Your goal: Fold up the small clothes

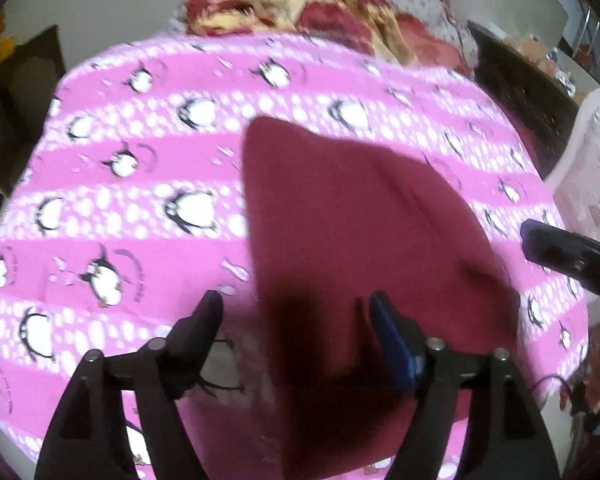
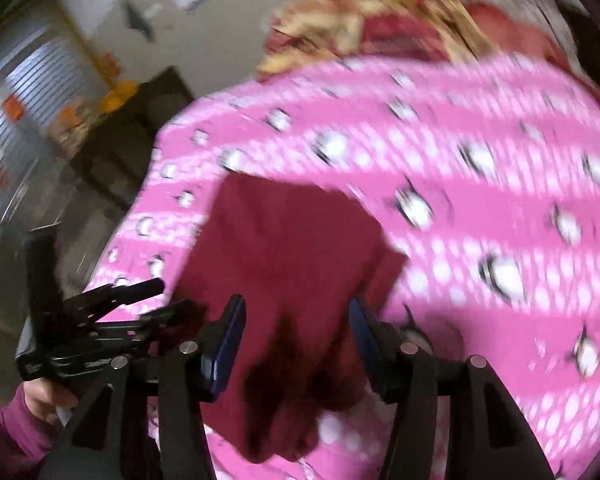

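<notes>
While both hand-held grippers point(image 1: 296, 304) point(image 2: 296, 312) gape (gripping nothing), the maroon garment point(image 1: 360, 216) nears the pink sheet's point(image 1: 140, 248) edge.

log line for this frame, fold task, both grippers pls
garment: dark pink cloth flat on penguin sheet | left gripper: open, empty | right gripper: open, empty
</notes>
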Motion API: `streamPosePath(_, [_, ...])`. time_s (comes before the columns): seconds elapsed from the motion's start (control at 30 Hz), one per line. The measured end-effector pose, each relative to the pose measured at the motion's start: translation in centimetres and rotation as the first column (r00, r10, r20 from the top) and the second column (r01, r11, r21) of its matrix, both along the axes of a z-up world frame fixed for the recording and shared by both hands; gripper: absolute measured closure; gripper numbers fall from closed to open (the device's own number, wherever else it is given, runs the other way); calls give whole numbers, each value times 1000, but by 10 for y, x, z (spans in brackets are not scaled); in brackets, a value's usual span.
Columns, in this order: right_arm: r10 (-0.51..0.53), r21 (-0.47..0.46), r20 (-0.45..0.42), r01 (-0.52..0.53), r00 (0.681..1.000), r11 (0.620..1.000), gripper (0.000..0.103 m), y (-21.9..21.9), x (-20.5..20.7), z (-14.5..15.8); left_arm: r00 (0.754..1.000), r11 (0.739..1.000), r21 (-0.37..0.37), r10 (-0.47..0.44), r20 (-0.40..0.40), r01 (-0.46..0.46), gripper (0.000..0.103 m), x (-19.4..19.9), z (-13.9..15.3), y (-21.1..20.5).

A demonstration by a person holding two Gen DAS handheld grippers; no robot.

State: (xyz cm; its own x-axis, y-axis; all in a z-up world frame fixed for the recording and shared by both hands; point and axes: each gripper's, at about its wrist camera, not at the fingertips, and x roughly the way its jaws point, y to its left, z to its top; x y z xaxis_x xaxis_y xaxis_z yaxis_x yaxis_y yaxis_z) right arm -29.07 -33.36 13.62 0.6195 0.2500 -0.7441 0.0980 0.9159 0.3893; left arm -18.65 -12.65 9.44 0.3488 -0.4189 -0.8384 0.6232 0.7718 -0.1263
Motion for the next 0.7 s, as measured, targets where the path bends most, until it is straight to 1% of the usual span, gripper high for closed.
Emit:
streamPosePath(0.07, [56, -14, -8, -56, 998, 998, 55, 14, 2, -1, 999, 1000, 1, 31, 9, -31, 27, 2, 1, 4])
streamPosePath(0.17, [128, -115, -88, -138, 988, 984, 58, 38, -5, -22, 998, 999, -4, 53, 19, -53, 27, 0, 2, 12])
streamPosePath(0.27, [89, -175, -180, -121, 980, 977, 59, 37, -15, -54, 996, 997, -2, 71, 49, -71, 27, -4, 4, 20])
streamPosePath(0.33, [60, -166, -180, -90, 982, 982, 59, 35, -25, -64, 995, 997, -2, 75, 70, -75, 27, -8, 6, 18])
streamPosePath(0.37, [54, -163, -166, -81, 985, 983, 59, 33, -30, -63, 994, 997, -5, 77, 80, -76, 26, -11, 7, 19])
streamPosePath(0.43, [50, -167, -152, -76, 987, 983, 59, 32, -34, -58, 994, 997, -12, 71, 85, -70, 21, -15, 9, 18])
streamPosePath(0.5, [35, -151, -141, -57, 989, 987, 59, 30, -37, -50, 993, 998, -22, 65, 100, -63, 21, -20, 13, 18])
streamPosePath(0.53, [21, -138, -131, -39, 991, 990, 58, 27, -39, -44, 992, 998, -26, 62, 113, -60, 21, -23, 16, 17])
streamPosePath(0.6, [-14, -114, -101, 3, 995, 993, 51, 26, -41, -31, 990, 998, -29, 65, 127, -61, 18, -27, 20, 18])
streamPosePath(0.63, [-30, -112, -91, 19, 995, 994, 43, 27, -39, -27, 989, 997, -32, 68, 130, -64, 18, -28, 21, 18])
streamPosePath(0.67, [-47, -114, -79, 37, 996, 993, 37, 28, -41, -22, 988, 997, -40, 74, 133, -69, 18, -29, 23, 19])
streamPosePath(0.7, [-56, -120, -72, 47, 996, 992, 37, 28, -42, -18, 988, 996, -43, 78, 133, -73, 17, -31, 25, 19])
